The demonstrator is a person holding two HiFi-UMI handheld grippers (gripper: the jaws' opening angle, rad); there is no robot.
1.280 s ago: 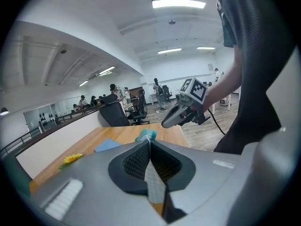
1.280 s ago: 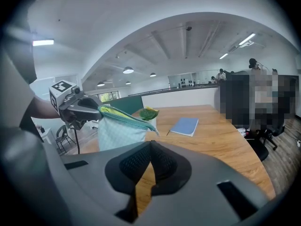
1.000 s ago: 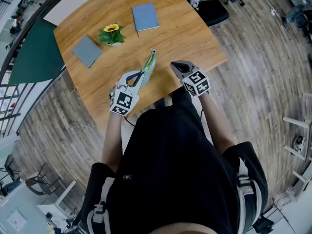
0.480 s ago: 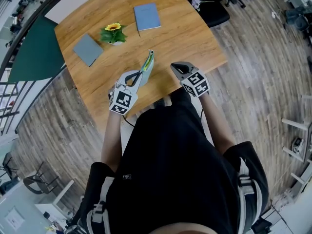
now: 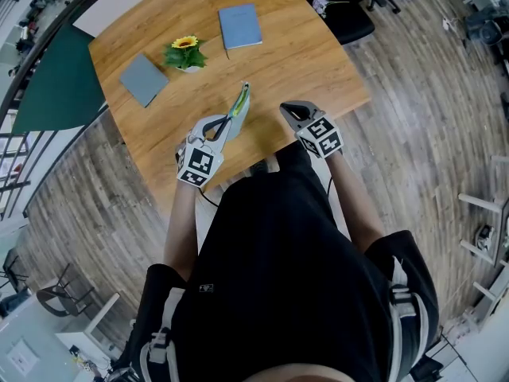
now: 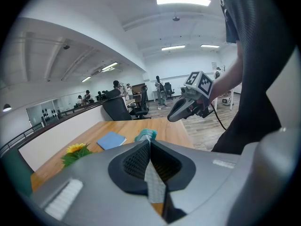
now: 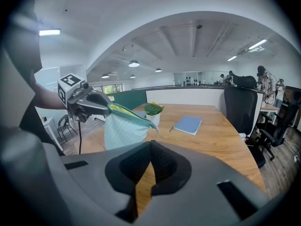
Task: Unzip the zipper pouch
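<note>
We saw the left gripper [image 5: 225,124] pinching 1 end of the teal zipper pouch [image 5: 241,104], which hung from it over the wooden table [image 5: 302,54] near the front edge. The right gripper [image 5: 288,108] hovered just beside the pouch, apart from it, with both jaws pressed together on nothing.

Over the table's [image 5: 306,54] near edge, the left gripper [image 5: 229,122] pinches the near end of the zipper pouch [image 5: 241,103], while the right gripper [image 5: 287,109], jaws together, sits beside it, apart.
</note>
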